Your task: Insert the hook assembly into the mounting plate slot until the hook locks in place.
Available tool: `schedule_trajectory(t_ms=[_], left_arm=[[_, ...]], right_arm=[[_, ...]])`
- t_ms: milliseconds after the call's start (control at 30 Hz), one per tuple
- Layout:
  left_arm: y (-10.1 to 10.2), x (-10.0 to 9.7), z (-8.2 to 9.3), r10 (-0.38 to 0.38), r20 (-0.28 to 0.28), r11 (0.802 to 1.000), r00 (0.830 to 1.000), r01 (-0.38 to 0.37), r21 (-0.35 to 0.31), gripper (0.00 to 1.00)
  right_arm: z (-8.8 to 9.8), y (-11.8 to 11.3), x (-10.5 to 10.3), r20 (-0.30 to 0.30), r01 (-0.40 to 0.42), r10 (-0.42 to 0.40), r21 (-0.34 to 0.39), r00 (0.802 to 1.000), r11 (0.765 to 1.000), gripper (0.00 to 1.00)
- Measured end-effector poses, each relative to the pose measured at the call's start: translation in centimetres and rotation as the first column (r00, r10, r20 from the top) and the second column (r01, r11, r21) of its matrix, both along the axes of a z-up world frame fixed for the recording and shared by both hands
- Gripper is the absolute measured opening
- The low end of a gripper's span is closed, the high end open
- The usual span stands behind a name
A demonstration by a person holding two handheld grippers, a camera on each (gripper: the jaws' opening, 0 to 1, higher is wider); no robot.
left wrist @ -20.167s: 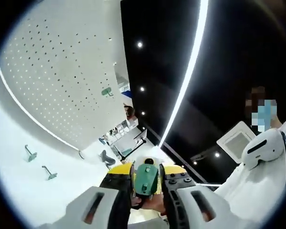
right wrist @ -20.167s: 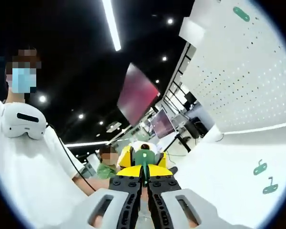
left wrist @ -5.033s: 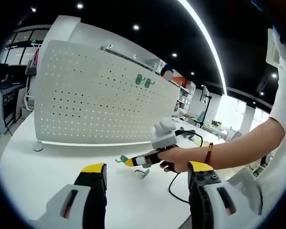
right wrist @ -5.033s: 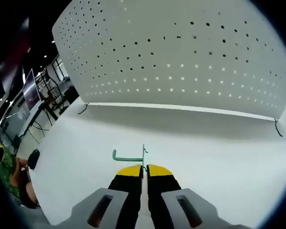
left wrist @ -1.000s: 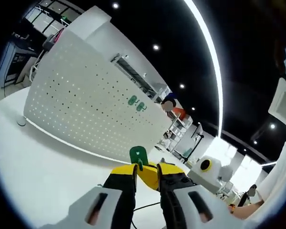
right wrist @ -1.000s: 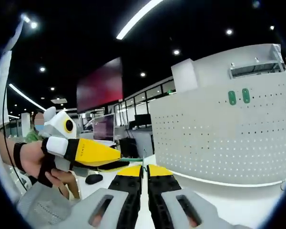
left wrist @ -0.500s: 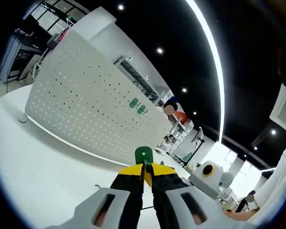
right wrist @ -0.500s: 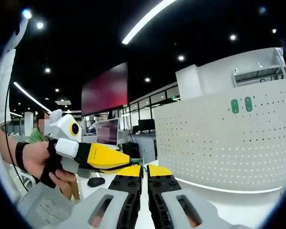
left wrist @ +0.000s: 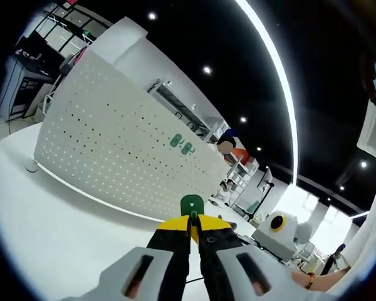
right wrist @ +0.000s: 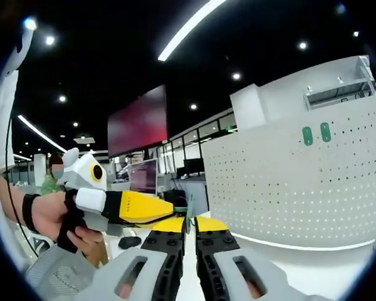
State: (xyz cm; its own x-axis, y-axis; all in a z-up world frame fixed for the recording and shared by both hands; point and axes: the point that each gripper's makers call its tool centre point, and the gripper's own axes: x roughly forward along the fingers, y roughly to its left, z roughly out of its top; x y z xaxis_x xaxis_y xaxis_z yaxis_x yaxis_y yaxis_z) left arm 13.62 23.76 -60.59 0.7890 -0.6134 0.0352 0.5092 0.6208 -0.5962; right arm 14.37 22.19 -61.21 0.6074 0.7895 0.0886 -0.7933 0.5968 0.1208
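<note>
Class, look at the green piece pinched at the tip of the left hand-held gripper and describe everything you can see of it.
The green plate is a small, flat tab with a rounded top and a tiny hole near its middle; it looks like painted metal or plastic. It stands upright, its lower part hidden between the yellow-tipped jaws of the left hand-held gripper, which are closed on it. It is held in the air in front of the white pegboard, apart from it. In the right gripper view a thin green edge shows there.

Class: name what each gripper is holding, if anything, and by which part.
The left gripper pinches the green hook plate by its lower edge. The right gripper is shut on a thin green rod.
</note>
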Motion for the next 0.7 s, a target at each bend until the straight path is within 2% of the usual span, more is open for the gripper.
schedule_trajectory(t_ms=[233, 300, 400, 467, 700], left_arm=[[-0.7, 0.5, 0.4, 0.010, 0.042, 0.999, 0.999, -0.012, 0.052, 0.03], [-0.9, 0.6, 0.4, 0.010, 0.054, 0.997, 0.999, -0.015, 0.082, 0.03], [-1.2, 1.2, 0.6, 0.023, 0.072, 0.995, 0.997, -0.029, 0.092, 0.03], [-1.0, 1.7, 0.6, 0.061, 0.071, 0.993, 0.996, -0.068, 0.100, 0.03], [-2.3, 2.5, 1.2, 0.074, 0.110, 0.986, 0.991, -0.089, 0.143, 0.03]], right_arm=[[-0.2, -1.4, 0.2, -0.032, 0.031, -0.031, 0.011, 0.999, 0.999, 0.06], [-0.5, -1.8, 0.3, -0.043, 0.040, -0.040, -0.002, 0.998, 0.999, 0.08], [-0.9, -3.0, 0.6, -0.067, 0.067, -0.068, -0.016, 0.995, 0.998, 0.08], [-1.0, -3.7, 0.4, -0.069, 0.077, -0.078, -0.015, 0.995, 0.997, 0.07], [-1.4, -6.1, 0.1, -0.069, 0.116, -0.119, -0.046, 0.991, 0.992, 0.08]])
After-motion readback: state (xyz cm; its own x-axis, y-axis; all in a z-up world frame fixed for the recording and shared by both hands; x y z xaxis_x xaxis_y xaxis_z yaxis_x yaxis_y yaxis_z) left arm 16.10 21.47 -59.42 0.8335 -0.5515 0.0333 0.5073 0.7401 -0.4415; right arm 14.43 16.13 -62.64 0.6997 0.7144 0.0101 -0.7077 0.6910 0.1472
